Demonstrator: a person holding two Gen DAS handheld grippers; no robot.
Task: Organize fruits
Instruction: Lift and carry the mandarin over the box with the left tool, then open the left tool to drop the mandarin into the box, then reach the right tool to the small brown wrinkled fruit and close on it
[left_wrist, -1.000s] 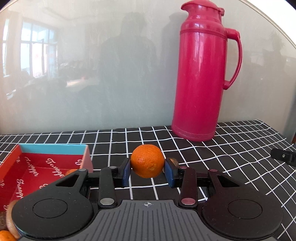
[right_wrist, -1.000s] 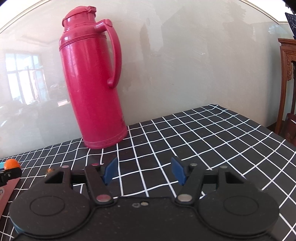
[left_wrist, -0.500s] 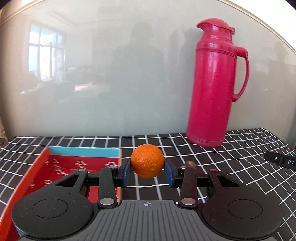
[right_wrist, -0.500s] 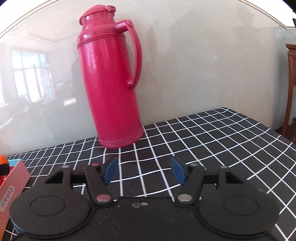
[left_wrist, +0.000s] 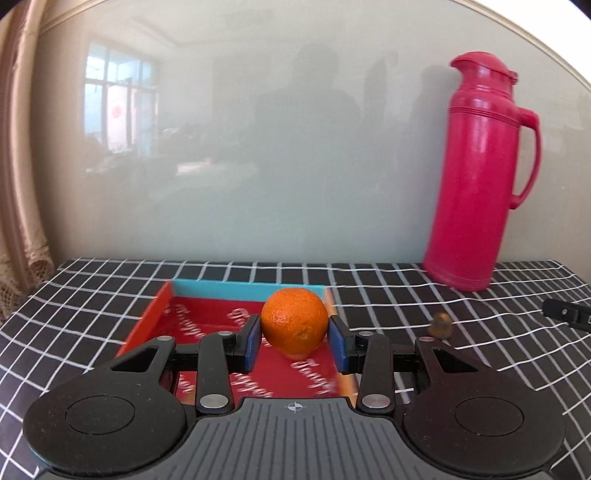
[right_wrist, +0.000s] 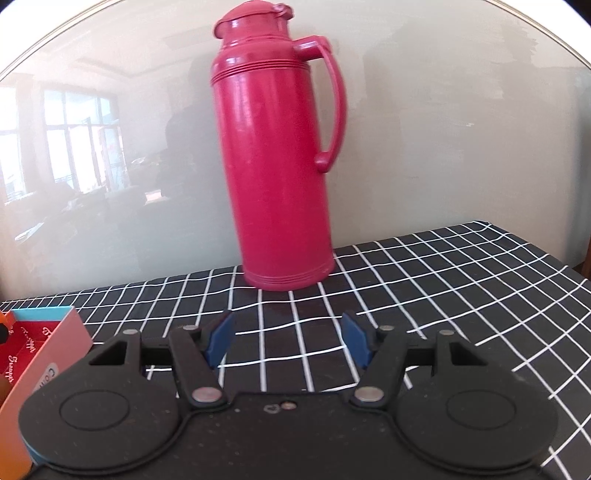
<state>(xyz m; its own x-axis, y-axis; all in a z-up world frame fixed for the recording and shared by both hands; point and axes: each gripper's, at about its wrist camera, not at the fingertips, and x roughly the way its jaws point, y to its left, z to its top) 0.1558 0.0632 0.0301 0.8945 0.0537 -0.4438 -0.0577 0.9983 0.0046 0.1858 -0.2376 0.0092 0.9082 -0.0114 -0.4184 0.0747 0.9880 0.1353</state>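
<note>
Orange, dimpled mandarin (left_wrist: 294, 320), round

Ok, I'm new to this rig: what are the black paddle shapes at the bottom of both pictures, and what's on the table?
Those shapes are two hand-held grippers; each picture comes from a camera on one of them, looking forward along its two blue-padded fingers. In the left view, the left gripper is shut on an orange, held over an open red box with a teal rim. The right gripper stands open with nothing between its pads. On the black checked tablecloth stands a tall pink thermos against the wall. A small brownish thing lies right of the box, too blurred to name.
</note>
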